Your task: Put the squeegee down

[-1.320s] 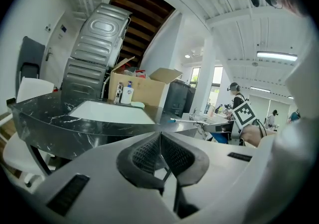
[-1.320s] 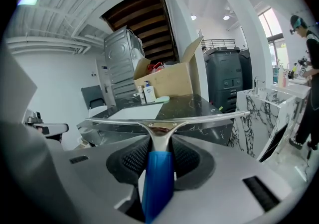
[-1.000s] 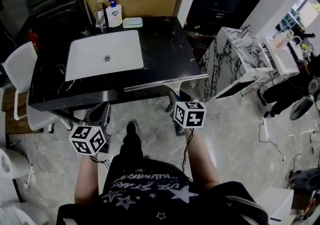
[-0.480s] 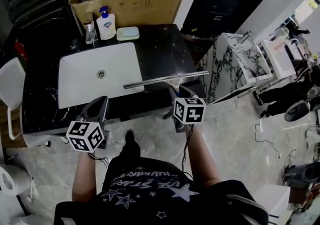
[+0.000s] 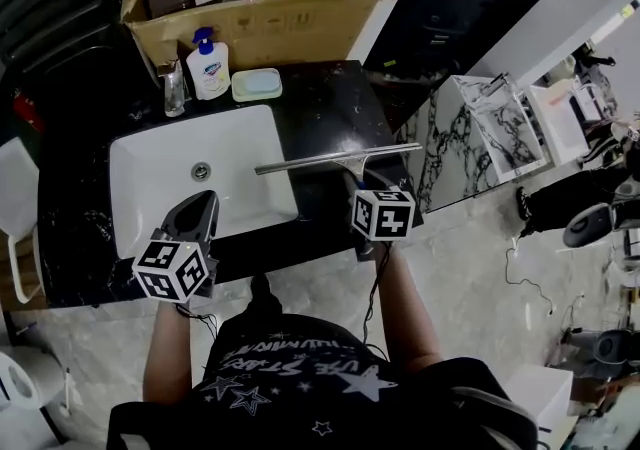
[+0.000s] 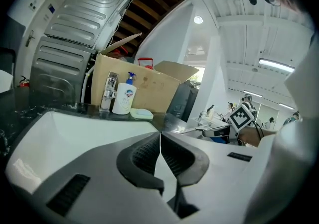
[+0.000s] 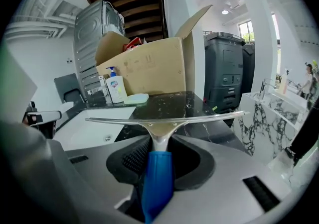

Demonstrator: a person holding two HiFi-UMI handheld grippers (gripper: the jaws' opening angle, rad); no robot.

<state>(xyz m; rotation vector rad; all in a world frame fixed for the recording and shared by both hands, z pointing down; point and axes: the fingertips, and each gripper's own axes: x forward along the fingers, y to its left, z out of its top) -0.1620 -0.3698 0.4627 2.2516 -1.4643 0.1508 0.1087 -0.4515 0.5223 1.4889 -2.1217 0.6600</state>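
Squeegee (image 5: 335, 157) advanced, clamped in right gripper (image 7: 158, 152)

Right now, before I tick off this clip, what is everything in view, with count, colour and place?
squeegee: one, metal blade, blue handle, held over the countertop right of the basin
basin: one, white, set in the countertop
countertop: one, black marbled
faucet: one, metallic, behind the basin
soap bottle: one, white with blue pump, beside the faucet
soap dish: one, pale, right of the bottle
cardboard box: one, brown, open, at the back
cabinet: one, white marbled, on the right
left tongs: shut, empty, over the basin
right tongs: shut on the squeegee handle
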